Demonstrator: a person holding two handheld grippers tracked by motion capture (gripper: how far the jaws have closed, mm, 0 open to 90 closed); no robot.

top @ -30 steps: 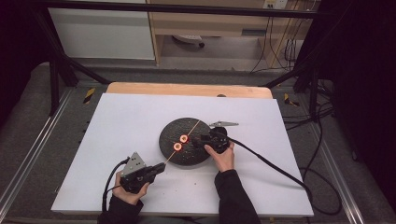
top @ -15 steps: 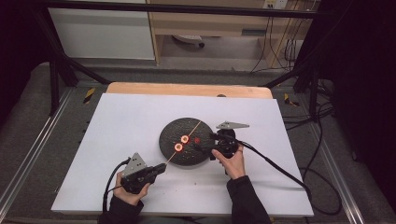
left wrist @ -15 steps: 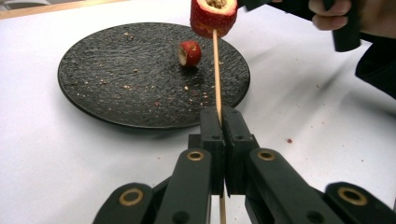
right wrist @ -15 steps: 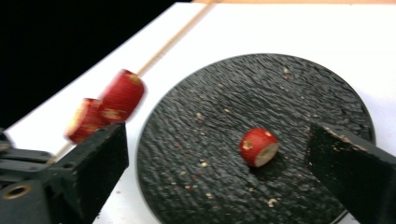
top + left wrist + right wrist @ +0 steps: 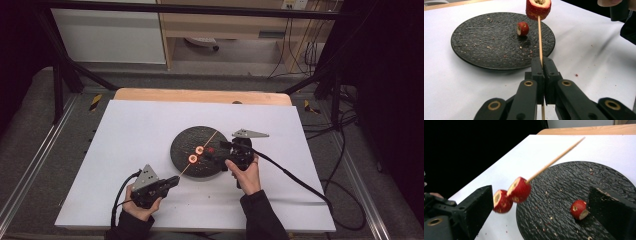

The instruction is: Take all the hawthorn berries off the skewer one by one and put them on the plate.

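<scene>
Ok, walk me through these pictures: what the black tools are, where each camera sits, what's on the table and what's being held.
A person sits at a white table with a hand-held tool in each hand; each tool ends in two black jaws. One camera looks down from above. The other two ride on the tools and look along their own jaws.

The left gripper is shut on a thin wooden skewer, which slants up over a round black plate. Two red fruit pieces are threaded on the skewer. A third red piece lies loose on the plate, among crumbs.

The right gripper hangs over the plate with its jaws apart. They have just been opening, and nothing is pinched between them.
</scene>
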